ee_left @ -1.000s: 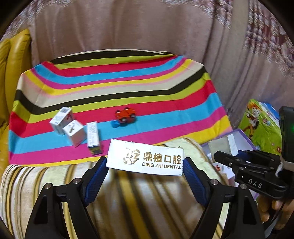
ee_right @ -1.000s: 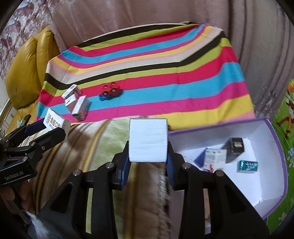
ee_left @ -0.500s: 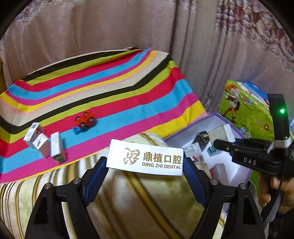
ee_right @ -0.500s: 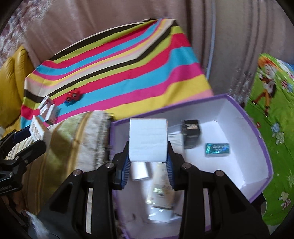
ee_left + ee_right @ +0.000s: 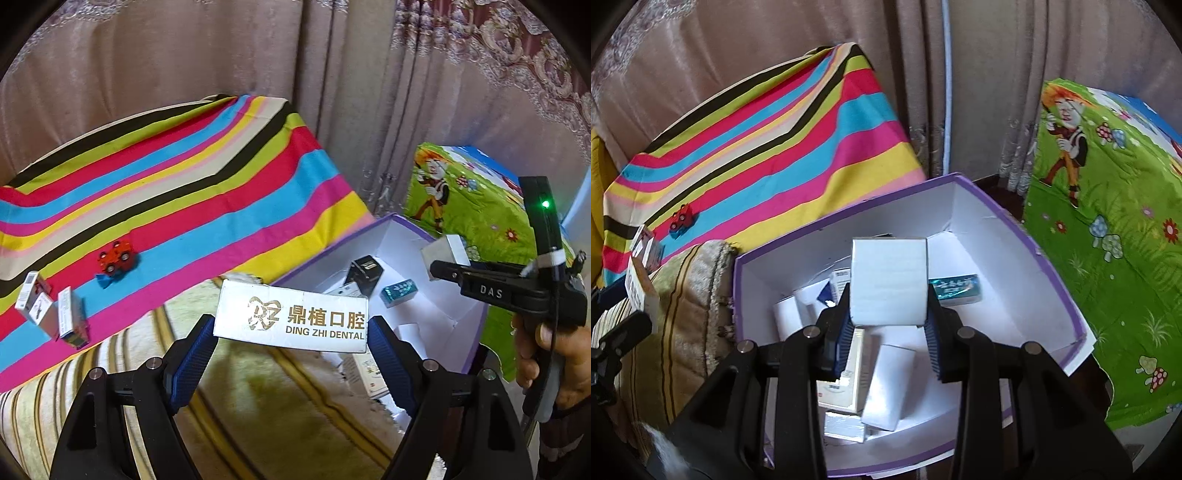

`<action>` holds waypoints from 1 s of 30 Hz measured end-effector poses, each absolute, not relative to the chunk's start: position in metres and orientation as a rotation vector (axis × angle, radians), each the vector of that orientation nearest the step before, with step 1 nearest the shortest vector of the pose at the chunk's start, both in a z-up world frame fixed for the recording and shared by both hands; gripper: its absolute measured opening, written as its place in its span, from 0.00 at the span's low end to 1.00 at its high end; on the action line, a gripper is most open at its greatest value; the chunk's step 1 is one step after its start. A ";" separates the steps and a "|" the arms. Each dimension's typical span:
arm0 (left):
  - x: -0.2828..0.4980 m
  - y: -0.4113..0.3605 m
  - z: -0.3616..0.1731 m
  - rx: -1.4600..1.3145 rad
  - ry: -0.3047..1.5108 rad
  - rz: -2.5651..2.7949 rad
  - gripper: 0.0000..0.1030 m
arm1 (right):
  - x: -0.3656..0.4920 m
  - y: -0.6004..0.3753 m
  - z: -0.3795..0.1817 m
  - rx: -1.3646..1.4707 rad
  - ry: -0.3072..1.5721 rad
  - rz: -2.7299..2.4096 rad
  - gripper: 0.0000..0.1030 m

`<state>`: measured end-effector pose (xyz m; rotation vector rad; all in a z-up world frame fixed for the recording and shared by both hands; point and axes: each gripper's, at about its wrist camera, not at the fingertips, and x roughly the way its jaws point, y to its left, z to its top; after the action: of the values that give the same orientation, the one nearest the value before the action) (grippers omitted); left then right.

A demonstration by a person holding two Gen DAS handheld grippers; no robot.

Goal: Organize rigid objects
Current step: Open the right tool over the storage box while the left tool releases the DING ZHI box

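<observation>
- Grippers both carry boxes: the left gripper (image 5: 291,332) has its blue pads spread wide and pressed on the two ends of a long white box (image 5: 291,319) printed "DING ZHI DENTAL", held crosswise between the fingers.
- The right gripper (image 5: 889,325) has its jaws drawn narrow and clamped on the sides of a plain white box (image 5: 888,282), which stands up above the fingertips.
- Directly below and ahead of the right gripper sits the purple-edged storage box (image 5: 1052,258), white inside; the plain white box hangs over its middle.
- Inside it, under the right fingers, lie several small cartons; a teal packet (image 5: 956,288) lies just right of the held box.
- From the left gripper, the storage box is ahead and to the right, with a striped cushion (image 5: 258,406) beneath the fingers.
- Ahead and to the left of the left gripper spreads a striped cloth (image 5: 184,192), bearing a red toy car (image 5: 116,256) and, further left, three small cartons (image 5: 51,314) close together.
- A hand (image 5: 554,354) grips the right gripper's handle at the right edge of the left view.
</observation>
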<state>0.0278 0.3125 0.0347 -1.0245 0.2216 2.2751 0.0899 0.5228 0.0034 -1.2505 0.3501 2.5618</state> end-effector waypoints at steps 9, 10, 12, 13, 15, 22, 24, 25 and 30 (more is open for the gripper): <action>0.036 0.328 0.033 -1.012 0.242 2.183 0.83 | 0.095 0.535 0.006 -1.236 0.381 2.511 0.52; 0.036 0.329 0.033 -1.009 0.244 2.178 0.83 | 0.095 0.536 0.006 -1.235 0.393 2.510 0.60; 0.037 0.329 0.033 -1.008 0.245 2.173 0.83 | 0.096 0.536 0.007 -1.227 0.415 2.519 0.62; 0.037 0.329 0.033 -1.010 0.242 2.173 0.83 | 0.095 0.535 0.007 -1.228 0.415 2.518 0.62; 0.035 0.328 0.032 -1.020 0.228 2.176 0.83 | 0.093 0.534 0.007 -1.231 0.411 2.521 0.62; 0.031 0.319 0.033 -1.036 0.172 2.190 0.83 | 0.090 0.529 0.008 -1.241 0.413 2.529 0.63; 0.029 0.316 0.033 -1.039 0.162 2.200 0.83 | 0.089 0.526 0.008 -1.248 0.407 2.535 0.63; 0.027 0.314 0.033 -1.042 0.153 2.205 0.83 | 0.089 0.524 0.008 -1.251 0.405 2.538 0.63; 0.020 0.299 0.034 -1.055 0.100 2.237 0.83 | 0.082 0.511 0.010 -1.268 0.389 2.565 0.65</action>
<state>0.0198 0.2991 0.0340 -1.0550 0.1001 2.2366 0.0822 0.5115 0.0100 -1.2680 0.3885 2.5652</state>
